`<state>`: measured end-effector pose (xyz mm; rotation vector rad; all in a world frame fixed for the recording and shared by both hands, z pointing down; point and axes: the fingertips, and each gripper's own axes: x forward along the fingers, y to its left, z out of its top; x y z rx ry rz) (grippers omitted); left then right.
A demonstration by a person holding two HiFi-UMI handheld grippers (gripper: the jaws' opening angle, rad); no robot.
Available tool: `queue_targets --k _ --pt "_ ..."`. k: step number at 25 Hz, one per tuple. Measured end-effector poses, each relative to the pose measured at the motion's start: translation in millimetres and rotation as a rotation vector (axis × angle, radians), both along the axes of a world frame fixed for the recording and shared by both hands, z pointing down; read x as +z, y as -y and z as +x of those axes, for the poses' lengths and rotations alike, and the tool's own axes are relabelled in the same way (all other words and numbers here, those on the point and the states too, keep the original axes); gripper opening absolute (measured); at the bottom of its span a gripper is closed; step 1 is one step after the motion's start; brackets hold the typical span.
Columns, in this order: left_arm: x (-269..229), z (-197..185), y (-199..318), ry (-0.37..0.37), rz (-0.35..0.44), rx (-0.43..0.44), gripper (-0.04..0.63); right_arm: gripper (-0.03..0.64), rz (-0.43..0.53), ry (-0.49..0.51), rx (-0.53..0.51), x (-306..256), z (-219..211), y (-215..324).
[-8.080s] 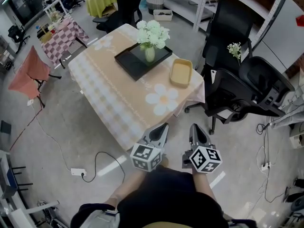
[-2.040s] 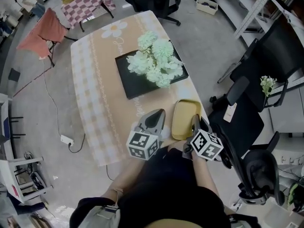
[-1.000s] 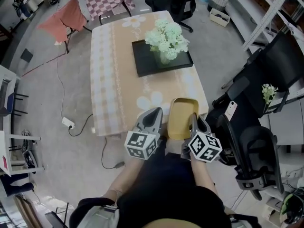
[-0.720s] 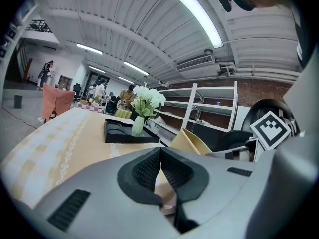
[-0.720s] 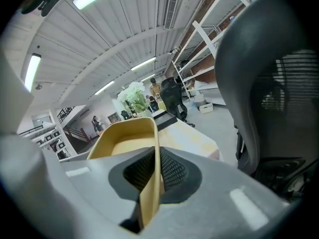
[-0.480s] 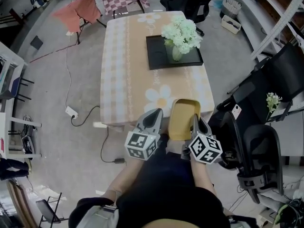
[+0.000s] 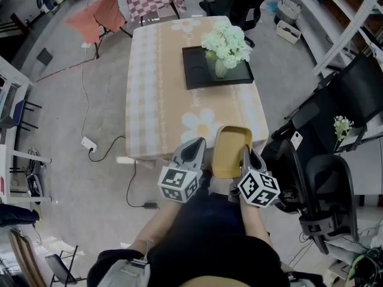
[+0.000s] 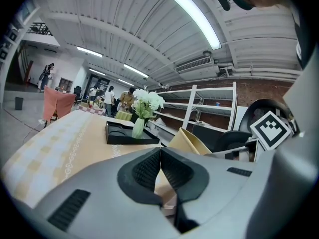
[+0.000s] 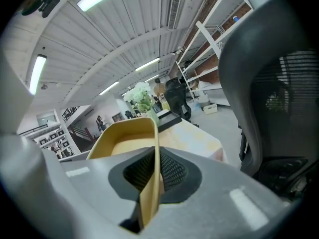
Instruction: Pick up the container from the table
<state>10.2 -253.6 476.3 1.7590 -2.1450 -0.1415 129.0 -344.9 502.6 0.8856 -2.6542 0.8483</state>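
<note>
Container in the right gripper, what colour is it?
Plain mustard yellow. The container shows best in the right gripper view.

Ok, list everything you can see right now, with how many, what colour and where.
table: one, peach cloth with white daisies, centre
tray: one, black, table's far end
vase of flowers: one, green with white blooms, on the tray
container: one, yellow, held over the table's near edge
office chairs: several, black, right of the table
power strip: one, white, floor left of the table
left gripper: one, grey, shut, empty, left of the container
right gripper: one, grey, shut on the container's wall
</note>
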Motion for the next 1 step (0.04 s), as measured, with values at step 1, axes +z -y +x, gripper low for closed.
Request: queue_targets --k 1 --pt "0.0 0.7 -0.3 0.0 0.0 0.001 0.009 0.015 0.0 0.0 0.001 0.2 0.6 -0.2"
